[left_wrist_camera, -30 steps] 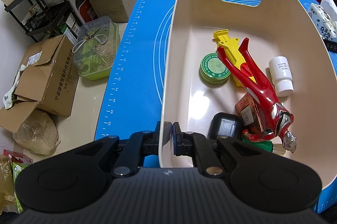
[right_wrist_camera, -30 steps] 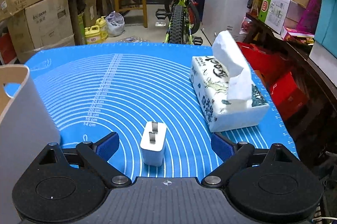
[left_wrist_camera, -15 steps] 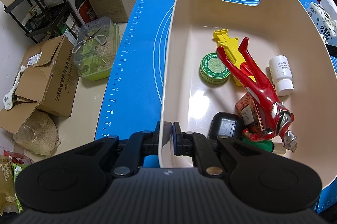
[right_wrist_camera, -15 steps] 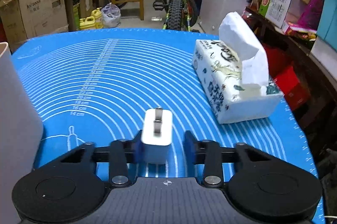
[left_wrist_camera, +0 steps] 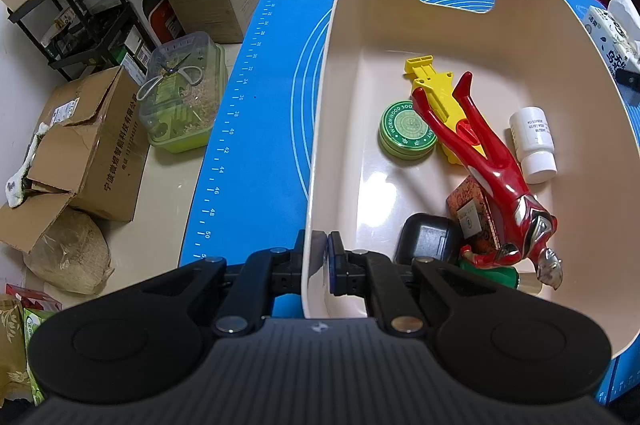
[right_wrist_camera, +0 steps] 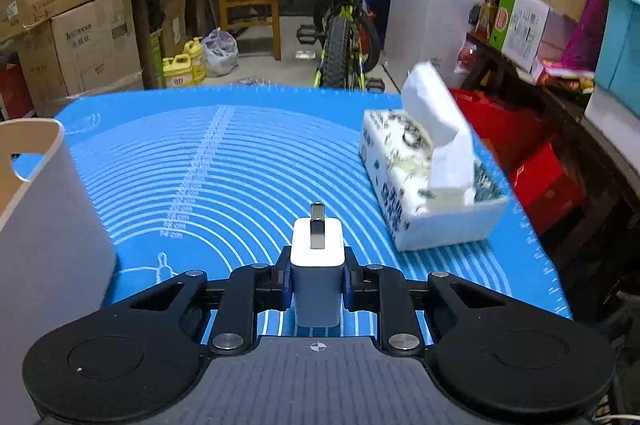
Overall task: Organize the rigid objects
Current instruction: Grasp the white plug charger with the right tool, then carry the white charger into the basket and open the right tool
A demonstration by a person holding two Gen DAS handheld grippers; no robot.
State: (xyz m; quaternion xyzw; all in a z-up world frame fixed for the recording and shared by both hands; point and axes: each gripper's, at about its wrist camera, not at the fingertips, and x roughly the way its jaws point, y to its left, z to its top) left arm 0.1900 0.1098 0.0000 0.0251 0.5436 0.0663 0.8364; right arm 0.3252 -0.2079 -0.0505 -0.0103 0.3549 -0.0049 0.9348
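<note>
My left gripper (left_wrist_camera: 318,267) is shut on the near wall of a beige bin (left_wrist_camera: 320,129) that stands on the blue mat (left_wrist_camera: 256,105). The bin holds a red figure (left_wrist_camera: 488,165), a yellow toy (left_wrist_camera: 436,97), a green tin (left_wrist_camera: 406,129), a white bottle (left_wrist_camera: 534,141), a black case (left_wrist_camera: 426,239) and a brown box (left_wrist_camera: 474,221). My right gripper (right_wrist_camera: 317,275) is shut on a white plug charger (right_wrist_camera: 317,265), prongs pointing forward, held above the mat (right_wrist_camera: 224,177). The bin's outer wall (right_wrist_camera: 44,225) is to its left.
A tissue box (right_wrist_camera: 428,201) lies on the mat's right side. Cardboard boxes (left_wrist_camera: 80,145), a green lidded container (left_wrist_camera: 180,105) and a black rack (left_wrist_camera: 80,9) stand on the floor left of the table. A bicycle (right_wrist_camera: 344,37) and shelves stand beyond the table.
My right gripper closed on the white plug charger and lifted it off the mat. My left gripper has kept its hold on the bin wall.
</note>
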